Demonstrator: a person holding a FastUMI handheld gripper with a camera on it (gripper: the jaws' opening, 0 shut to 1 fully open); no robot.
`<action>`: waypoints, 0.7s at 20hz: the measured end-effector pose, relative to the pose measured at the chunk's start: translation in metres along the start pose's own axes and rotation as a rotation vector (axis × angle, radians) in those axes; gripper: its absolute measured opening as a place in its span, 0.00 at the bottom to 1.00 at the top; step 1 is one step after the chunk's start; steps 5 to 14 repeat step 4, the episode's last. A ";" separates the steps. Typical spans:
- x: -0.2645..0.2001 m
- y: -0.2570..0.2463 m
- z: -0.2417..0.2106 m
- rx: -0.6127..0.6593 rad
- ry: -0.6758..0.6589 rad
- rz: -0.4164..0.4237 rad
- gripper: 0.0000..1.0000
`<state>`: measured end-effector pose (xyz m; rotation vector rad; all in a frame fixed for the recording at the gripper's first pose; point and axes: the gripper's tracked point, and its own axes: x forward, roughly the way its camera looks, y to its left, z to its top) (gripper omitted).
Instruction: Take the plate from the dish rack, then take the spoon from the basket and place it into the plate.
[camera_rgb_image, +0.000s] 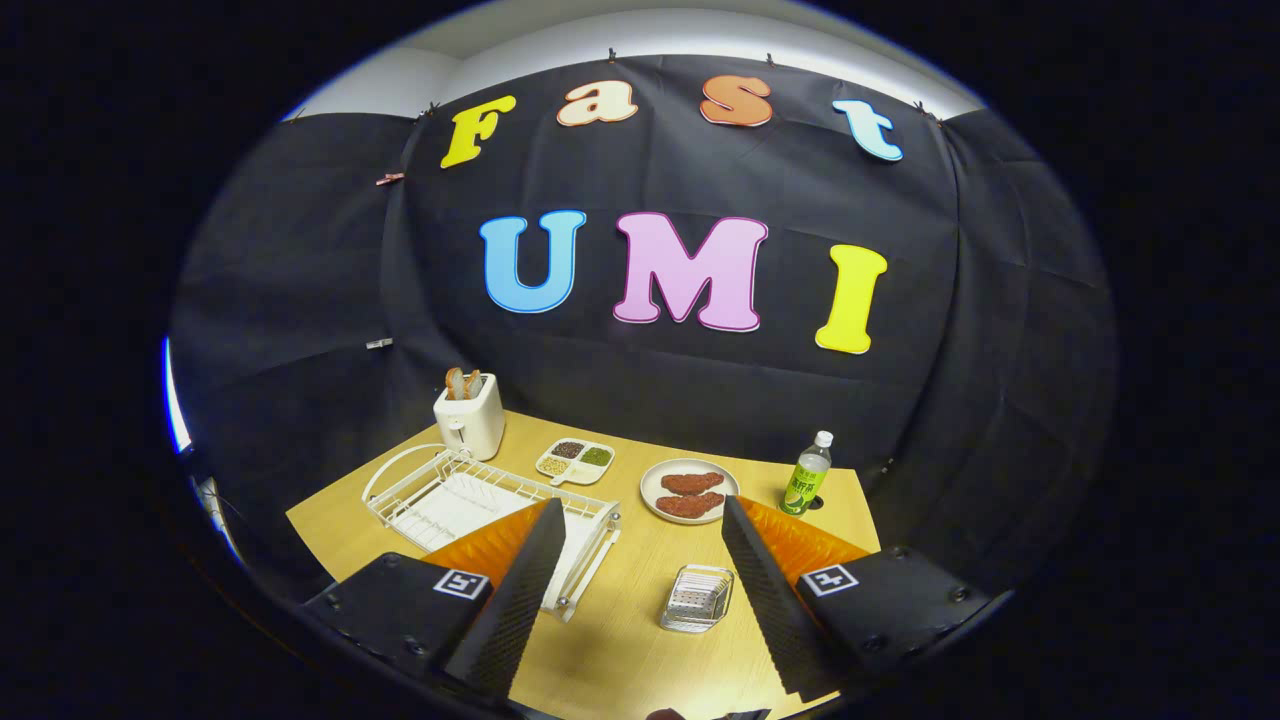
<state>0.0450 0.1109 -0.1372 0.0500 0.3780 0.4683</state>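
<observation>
Looking over the table (620, 640), the gripper (640, 600) hangs wide open, holding nothing. A plate (689, 491) sits far on the table with two brown food pieces, out of the white dish rack (440, 500) at left. The small clear basket (697, 598) sits between the fingers; I cannot tell a spoon in it.

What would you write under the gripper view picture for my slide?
Open tool hangs above the wooden table, with dish rack, toaster, plate and small basket ahead.
</observation>
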 end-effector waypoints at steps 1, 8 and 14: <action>0.002 0.001 0.003 0.005 -0.011 0.000 0.97; 0.008 -0.005 0.004 -0.006 -0.018 -0.021 0.97; 0.008 -0.005 0.004 -0.006 -0.018 -0.021 0.97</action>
